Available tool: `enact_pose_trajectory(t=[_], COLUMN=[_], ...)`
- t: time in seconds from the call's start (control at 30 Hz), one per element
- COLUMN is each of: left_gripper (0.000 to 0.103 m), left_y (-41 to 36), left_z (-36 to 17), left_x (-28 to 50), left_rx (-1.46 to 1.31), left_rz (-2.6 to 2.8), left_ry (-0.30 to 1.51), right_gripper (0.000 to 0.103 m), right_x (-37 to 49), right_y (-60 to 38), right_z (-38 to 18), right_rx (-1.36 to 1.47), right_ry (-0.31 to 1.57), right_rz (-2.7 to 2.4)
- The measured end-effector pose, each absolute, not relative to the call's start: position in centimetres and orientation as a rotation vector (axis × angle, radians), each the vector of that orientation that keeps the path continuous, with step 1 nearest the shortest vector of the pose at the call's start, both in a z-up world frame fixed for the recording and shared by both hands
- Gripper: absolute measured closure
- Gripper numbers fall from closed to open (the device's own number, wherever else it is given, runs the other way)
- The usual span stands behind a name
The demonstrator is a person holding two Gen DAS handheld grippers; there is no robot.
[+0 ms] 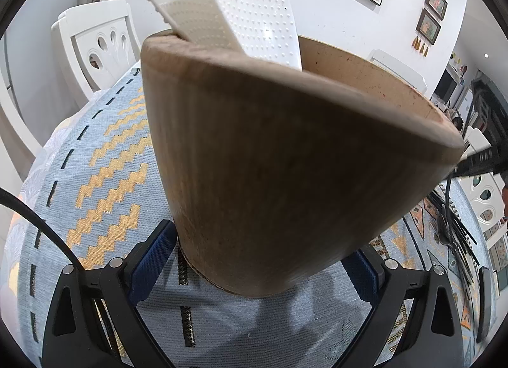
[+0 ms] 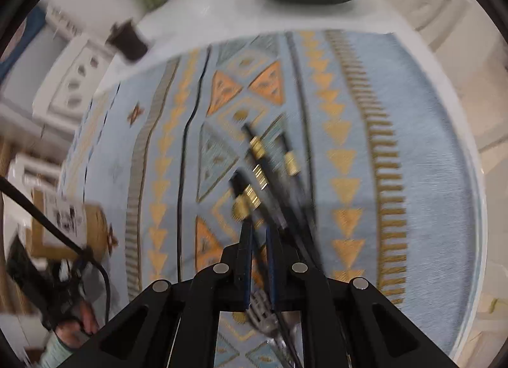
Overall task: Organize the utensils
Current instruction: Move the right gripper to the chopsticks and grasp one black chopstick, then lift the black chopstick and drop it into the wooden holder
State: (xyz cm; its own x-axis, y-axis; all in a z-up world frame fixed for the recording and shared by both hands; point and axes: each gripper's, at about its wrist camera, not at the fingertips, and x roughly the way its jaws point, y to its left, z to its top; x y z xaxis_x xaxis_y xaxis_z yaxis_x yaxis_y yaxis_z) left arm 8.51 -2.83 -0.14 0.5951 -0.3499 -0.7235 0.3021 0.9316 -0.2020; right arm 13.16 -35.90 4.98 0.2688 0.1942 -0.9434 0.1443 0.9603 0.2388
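L gripper (image 1: pixel 254 260) open, straddling tan wooden cylinder holder (image 1: pixel 285 161), pads off it. R gripper (image 2: pixel 258 260) nearly closed over black gold-banded utensils (image 2: pixel 257 161) fanning to 12 o'clock; grip unclear, blurred.

A tall wooden utensil holder (image 1: pixel 270 161) stands tilted on the patterned blue cloth, a white dimpled spatula (image 1: pixel 222 2) leaning out of its open top. Elsewhere on the cloth lies a loose bundle of black-handled utensils with gold bands (image 2: pixel 266 171), a fork's tines (image 2: pixel 262 309) showing at their near end.
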Motion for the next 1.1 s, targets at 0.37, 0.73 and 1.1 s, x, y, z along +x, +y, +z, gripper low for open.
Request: enact_pose_trajectory(t=[0.37,0.73,1.1], left_gripper=[0.004,0.003,0.003], left_y=[-2.3,-2.3,-2.2], left_z=[-0.3,-0.3,-0.3], left_x=[8.5,8.9,9.0], left_rx=[-0.07,-0.084,-0.086], left_rz=[-0.383,-0.39,-0.391], left_ry=[0.861,0.871,0.873], right_gripper=[0.094,0.074,0.097], right_x=[13.5,14.2,13.5], right_y=[-31.1,-31.4,-30.4], right_z=[3.4,1.0,4.6], right_rx=[0.096,0.021,0.057], right_ry=[1.401,1.45,1.282], right_rz=[0.063,0.037,0.053])
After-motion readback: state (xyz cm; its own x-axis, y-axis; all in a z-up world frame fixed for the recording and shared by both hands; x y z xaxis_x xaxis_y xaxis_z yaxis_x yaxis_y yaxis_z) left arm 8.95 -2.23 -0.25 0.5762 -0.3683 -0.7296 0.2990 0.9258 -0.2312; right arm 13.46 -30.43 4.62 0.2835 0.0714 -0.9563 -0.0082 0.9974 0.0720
